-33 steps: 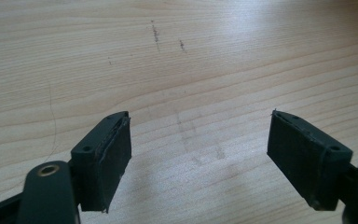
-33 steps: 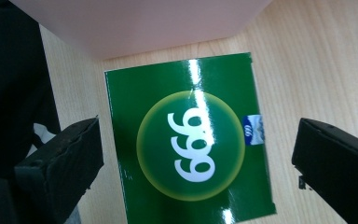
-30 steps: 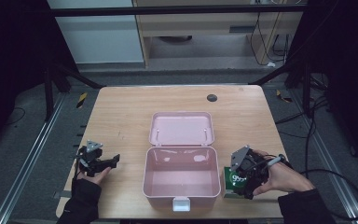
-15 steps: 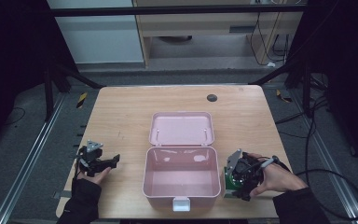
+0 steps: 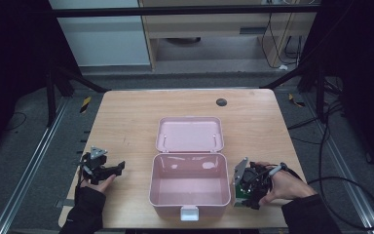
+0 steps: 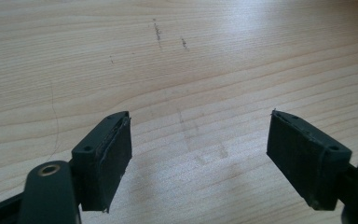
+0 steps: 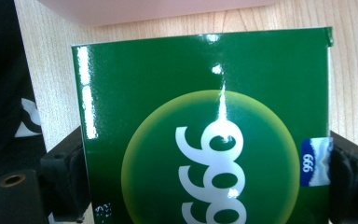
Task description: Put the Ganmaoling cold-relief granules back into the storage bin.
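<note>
A glossy green box [image 7: 205, 93] printed with white figures lies on the wooden table [image 5: 126, 126], close to the right wall of an open pink case [image 5: 189, 204]. In the high view the green box [image 5: 238, 196] peeks out under my right gripper [image 5: 245, 191]. My right gripper [image 7: 205, 179] has just been closing, and its pads now press on the box's two sides. My left gripper [image 5: 119, 168] rests at the table's left edge. In the left gripper view my left gripper [image 6: 199, 156] stands wide open over bare wood.
The pink case's lid [image 5: 190, 134] lies flat behind its empty tub, and a white latch [image 5: 189, 213] hangs at the front. A dark round hole [image 5: 221, 102] marks the far table. Metal frame rails and cables surround the table.
The right hand has dropped slightly toward the table, and its gripper has closed onto the green box. The left hand has stayed still.
</note>
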